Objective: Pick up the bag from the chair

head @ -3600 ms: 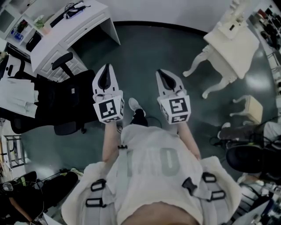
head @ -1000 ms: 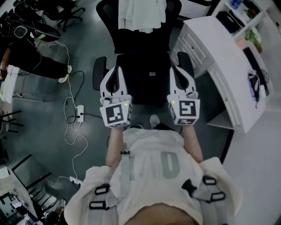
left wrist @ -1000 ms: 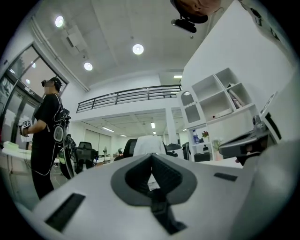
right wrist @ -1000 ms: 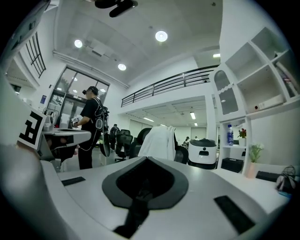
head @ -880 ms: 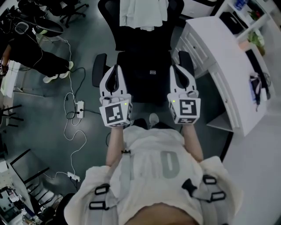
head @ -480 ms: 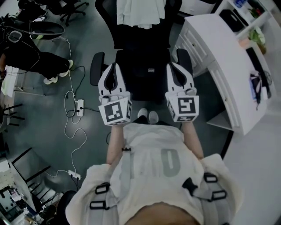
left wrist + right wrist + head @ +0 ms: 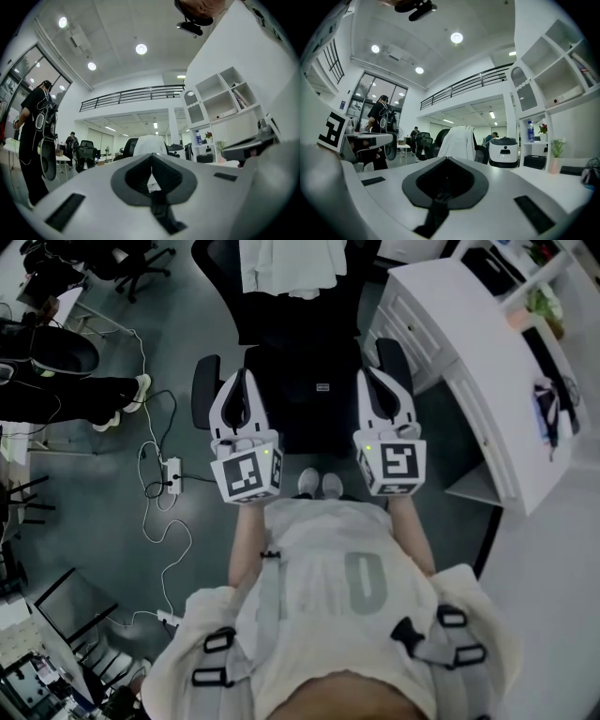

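Observation:
A black office chair stands straight ahead in the head view, with a white garment draped over its backrest. On its seat lies a dark bag with a small pale label; its outline is hard to separate from the seat. My left gripper hovers over the seat's left side, beside the left armrest, and its jaws are shut and hold nothing. My right gripper is over the right armrest, also shut and holding nothing. Both gripper views look level at the garment past closed jaws.
A white desk with drawers stands close on the right. A power strip and cables lie on the floor at left. A person in black stands at left, near other chairs. A white-and-black device sits on the desk.
The head view has swung from another part of the room onto the chair. In the last second the chair has come slightly closer; both grippers stayed shut and level.

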A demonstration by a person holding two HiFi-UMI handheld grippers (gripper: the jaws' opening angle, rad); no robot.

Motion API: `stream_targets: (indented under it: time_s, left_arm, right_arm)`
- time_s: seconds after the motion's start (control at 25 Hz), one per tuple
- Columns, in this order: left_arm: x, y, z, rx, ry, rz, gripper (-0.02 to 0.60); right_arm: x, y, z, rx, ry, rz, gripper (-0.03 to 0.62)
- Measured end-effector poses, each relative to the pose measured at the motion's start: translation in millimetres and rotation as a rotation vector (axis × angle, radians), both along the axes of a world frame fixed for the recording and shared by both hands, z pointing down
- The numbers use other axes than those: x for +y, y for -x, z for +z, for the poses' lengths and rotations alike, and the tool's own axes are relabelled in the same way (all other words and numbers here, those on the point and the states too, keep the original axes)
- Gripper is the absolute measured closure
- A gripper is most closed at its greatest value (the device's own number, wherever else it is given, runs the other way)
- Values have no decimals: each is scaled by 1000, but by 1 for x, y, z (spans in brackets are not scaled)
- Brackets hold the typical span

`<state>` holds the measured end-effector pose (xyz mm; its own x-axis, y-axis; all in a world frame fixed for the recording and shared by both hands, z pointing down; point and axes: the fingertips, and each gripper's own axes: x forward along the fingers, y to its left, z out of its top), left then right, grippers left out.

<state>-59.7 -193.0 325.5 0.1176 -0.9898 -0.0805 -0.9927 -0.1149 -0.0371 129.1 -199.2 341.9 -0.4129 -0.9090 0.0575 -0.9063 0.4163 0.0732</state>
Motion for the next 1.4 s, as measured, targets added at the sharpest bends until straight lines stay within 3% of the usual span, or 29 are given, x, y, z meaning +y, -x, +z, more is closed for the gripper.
stream_targets:
  time_s: [0.48,0.56,0.64,0.76,1.4]
  left_arm:
    - [-20,3,4,-23,-8,30,574]
    - [-22,2,3,-18,-13,38,568]
    - [-23,1,3,4,-16,61,442]
    - [-24,4,6,43,-21,79,353]
    - [-25,11,9,76,-17,90,342]
  right_arm:
    - [-21,-4,13,-12,24,26,584]
    - [-25,-6,13,-23,36,25,470]
    - [-28,-8,15,-28,51,38,388]
    - [-30,-12,22,-28,63,60,334]
    - [-30,-6,18,-53,52,44,329]
